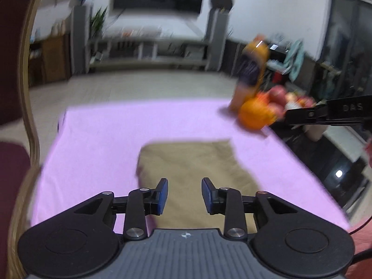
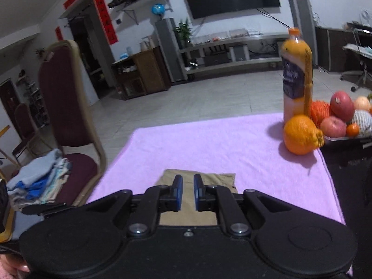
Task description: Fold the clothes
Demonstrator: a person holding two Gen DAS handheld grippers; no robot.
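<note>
A tan folded garment [image 1: 193, 162] lies on the pink cloth-covered table [image 1: 97, 144], near its front edge. My left gripper [image 1: 184, 194] is open and empty, held above the near part of the garment. In the right wrist view the same garment [image 2: 209, 179] shows past my right gripper [image 2: 187, 191], whose jaws stand a narrow gap apart with nothing between them, above the garment. The right gripper also shows from the side at the right edge of the left wrist view [image 1: 325, 114].
An orange [image 2: 301, 134], a juice bottle [image 2: 296, 79] and a tray of fruit [image 2: 344, 118] stand at the table's far right corner. A maroon chair [image 2: 67, 97] at the left holds a pile of clothes [image 2: 39, 176]. The left wrist view is motion-blurred.
</note>
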